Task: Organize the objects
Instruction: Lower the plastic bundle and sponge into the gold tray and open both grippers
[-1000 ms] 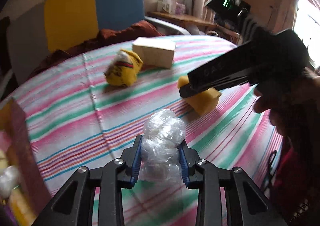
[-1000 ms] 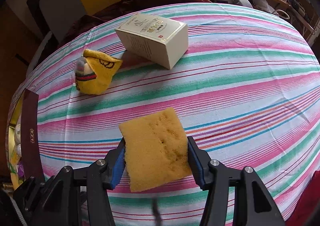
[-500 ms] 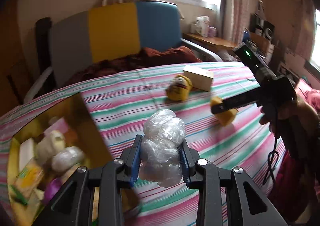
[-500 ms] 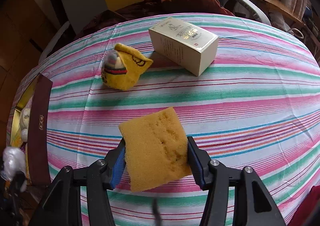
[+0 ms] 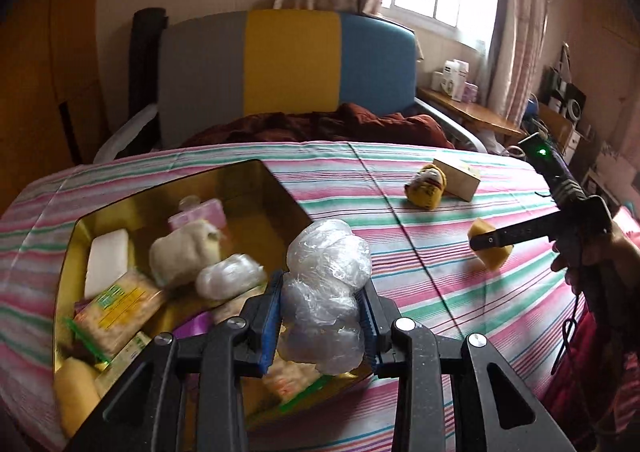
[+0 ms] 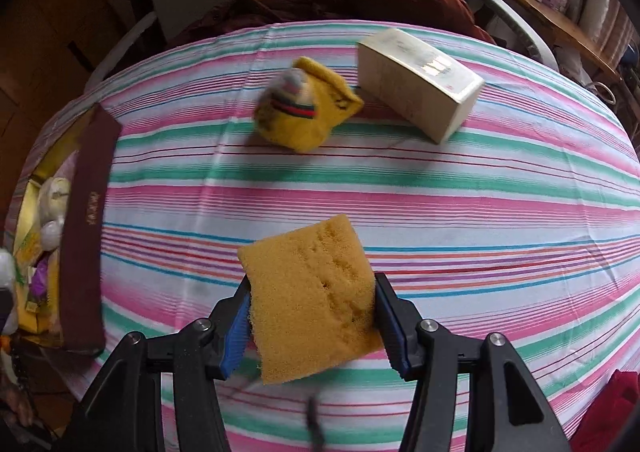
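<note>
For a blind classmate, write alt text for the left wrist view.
The left gripper clamps a crumpled clear plastic wad above a gold tin of assorted items on a striped tablecloth. Far right, the right gripper holds a yellow sponge.

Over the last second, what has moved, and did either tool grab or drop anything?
The left tool carried its crumpled plastic wrap bundle from mid-table across to the open gold-lined box, and now hangs at its near edge. The right tool drifted slightly with the yellow sponge. Nothing was grabbed or released: both grips are unchanged. The yellow sock and cream carton lie where they were.
</note>
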`<state>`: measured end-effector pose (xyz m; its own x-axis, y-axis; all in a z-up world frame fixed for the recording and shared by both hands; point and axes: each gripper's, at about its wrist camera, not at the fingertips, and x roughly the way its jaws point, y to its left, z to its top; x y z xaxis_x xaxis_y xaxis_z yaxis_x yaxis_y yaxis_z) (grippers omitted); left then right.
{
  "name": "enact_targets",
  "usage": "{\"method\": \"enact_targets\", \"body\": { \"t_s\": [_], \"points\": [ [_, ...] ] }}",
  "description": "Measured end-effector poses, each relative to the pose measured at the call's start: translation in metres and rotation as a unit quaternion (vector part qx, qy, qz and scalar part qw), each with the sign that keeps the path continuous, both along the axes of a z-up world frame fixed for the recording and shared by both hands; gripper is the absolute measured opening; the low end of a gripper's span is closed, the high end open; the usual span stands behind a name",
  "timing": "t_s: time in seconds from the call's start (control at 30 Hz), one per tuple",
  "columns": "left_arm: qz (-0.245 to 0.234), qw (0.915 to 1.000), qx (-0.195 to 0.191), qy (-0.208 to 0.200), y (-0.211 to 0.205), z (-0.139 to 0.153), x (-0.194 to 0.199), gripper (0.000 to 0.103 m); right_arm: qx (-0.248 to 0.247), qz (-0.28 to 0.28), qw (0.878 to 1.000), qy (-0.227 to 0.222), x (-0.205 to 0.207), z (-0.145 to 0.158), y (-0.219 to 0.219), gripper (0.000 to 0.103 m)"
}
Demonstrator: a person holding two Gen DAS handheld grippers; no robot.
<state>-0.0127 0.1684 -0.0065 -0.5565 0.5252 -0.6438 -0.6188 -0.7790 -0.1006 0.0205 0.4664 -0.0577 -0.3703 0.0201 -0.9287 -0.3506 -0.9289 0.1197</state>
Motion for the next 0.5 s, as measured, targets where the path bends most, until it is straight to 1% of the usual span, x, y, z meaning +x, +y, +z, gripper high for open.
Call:
{"method": "enact_targets", "body": {
  "t_s": [0.07,0.23,0.33,0.5],
  "points": [
    [0.007,1.0000,0.005,-0.003,-0.007,-0.001,-0.001,0.035,-0.004,0.013,1.000,0.008,-0.001,0.007,-0.016,0.056],
    [0.021,0.9997,0.011,-0.007,-0.023,-0.002,-0.003,0.035,-0.023,0.048,0.997,0.048,-0.011,0.030,-0.058,0.056],
    [0.034,0.9992,0.017,-0.011,-0.037,-0.002,-0.007,0.035,-0.042,0.073,0.994,0.075,-0.021,0.044,-0.085,0.056],
    [0.071,0.9965,0.036,-0.026,-0.072,-0.002,-0.021,0.035,-0.064,0.115,0.986,0.102,-0.039,0.057,-0.133,0.056]
  ]
}}
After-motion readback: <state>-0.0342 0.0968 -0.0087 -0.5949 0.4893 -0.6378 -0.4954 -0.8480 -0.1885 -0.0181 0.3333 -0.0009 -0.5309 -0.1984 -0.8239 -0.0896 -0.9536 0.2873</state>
